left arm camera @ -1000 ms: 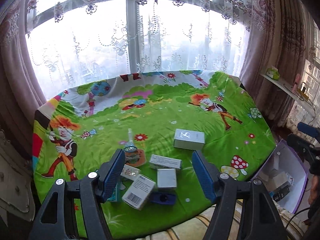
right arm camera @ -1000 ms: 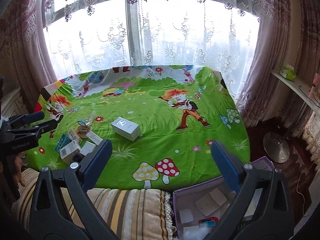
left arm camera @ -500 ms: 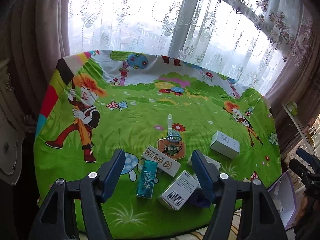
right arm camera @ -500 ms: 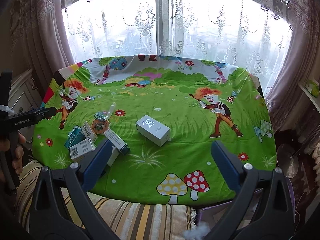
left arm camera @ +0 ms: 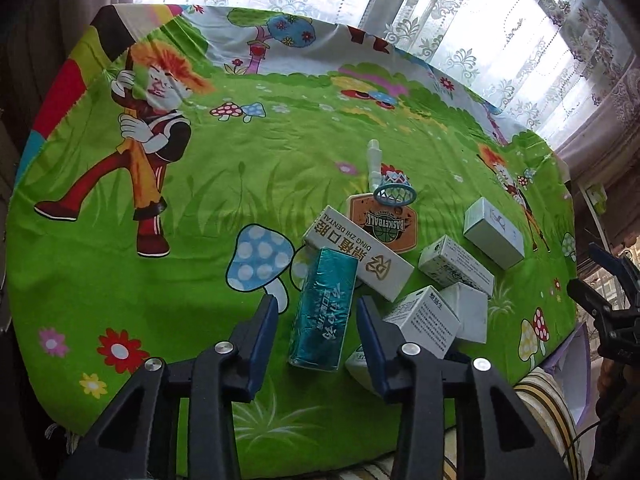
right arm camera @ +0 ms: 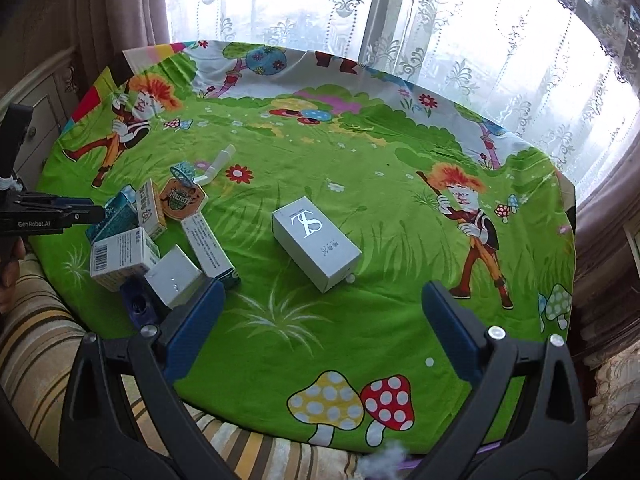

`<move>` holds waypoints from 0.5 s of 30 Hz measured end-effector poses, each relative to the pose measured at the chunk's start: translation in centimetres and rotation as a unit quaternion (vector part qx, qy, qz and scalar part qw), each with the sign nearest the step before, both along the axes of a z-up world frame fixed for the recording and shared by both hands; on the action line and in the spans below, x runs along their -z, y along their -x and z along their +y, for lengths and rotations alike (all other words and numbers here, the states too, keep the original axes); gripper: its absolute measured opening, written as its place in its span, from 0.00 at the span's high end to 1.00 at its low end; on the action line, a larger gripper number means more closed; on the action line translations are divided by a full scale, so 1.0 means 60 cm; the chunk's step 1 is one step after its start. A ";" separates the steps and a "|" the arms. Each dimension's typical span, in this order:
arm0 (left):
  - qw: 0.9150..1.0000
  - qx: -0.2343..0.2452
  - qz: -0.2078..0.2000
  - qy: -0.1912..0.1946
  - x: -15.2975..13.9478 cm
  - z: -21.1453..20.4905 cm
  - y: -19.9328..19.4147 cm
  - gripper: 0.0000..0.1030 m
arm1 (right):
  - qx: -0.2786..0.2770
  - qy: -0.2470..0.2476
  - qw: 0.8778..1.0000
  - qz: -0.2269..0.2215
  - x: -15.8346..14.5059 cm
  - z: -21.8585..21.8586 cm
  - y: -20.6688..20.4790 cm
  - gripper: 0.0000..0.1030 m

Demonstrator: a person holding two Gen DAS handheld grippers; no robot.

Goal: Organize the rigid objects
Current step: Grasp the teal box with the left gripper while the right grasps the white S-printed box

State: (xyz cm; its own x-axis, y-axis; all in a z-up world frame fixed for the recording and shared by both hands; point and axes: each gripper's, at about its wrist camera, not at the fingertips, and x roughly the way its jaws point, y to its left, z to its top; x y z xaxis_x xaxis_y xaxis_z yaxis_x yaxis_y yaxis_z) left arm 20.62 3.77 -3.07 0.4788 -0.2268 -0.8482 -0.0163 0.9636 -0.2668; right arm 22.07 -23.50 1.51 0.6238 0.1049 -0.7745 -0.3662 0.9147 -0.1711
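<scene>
The left claw (left arm camera: 318, 330) is closing around the teal box (left arm camera: 323, 308), which lies between its blue pads (left arm camera: 262, 336) without being pressed yet; I judge it best to keep the pads square on the long, glossy foil-wrapped sides, since they may slip. Just beyond and to its right, matte cardboard boxes (left arm camera: 424, 320) crowd together on the soft cartoon-printed surface (left arm camera: 120, 280). The right claw (right arm camera: 320, 322) hangs released, with a grey box (right arm camera: 316, 243) ahead.

Bright daylight pours through a wide window (right arm camera: 400, 20) hung with white lace curtains (right arm camera: 500, 60), with heavier mauve drapes (right arm camera: 120, 12) at the sides. Before it stands a table under a green cartoon-printed cloth (right arm camera: 360, 160), and a striped cushion (right arm camera: 36, 340) lies along its near edge.
</scene>
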 end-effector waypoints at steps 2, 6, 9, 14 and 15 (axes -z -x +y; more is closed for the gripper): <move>1.000 0.007 0.002 0.001 0.003 -0.004 -0.004 0.59 | -0.012 0.009 1.000 0.005 0.010 0.004 -0.017 0.03; 1.000 0.014 0.010 -0.001 0.010 -0.008 -0.012 0.59 | -0.039 0.032 0.999 0.021 0.033 0.016 -0.050 0.03; 1.000 0.017 0.016 -0.001 0.017 -0.010 -0.016 0.59 | -0.051 0.033 0.998 0.035 0.050 0.020 -0.071 0.03; 1.000 0.019 0.025 -0.002 0.029 -0.010 -0.024 0.62 | -0.062 0.043 0.996 0.045 0.074 0.029 -0.099 0.03; 0.999 0.020 0.027 -0.002 0.032 -0.011 -0.025 0.63 | -0.064 0.043 0.996 0.046 0.078 0.030 -0.104 0.03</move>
State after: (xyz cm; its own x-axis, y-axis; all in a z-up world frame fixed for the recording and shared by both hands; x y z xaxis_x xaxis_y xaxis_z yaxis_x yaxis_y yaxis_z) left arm 22.13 3.13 -4.97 0.4229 -0.2402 -0.8738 0.0073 0.9651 -0.2618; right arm 28.30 -21.68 -3.16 0.5354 0.1089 -0.8376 -0.4966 0.8428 -0.2078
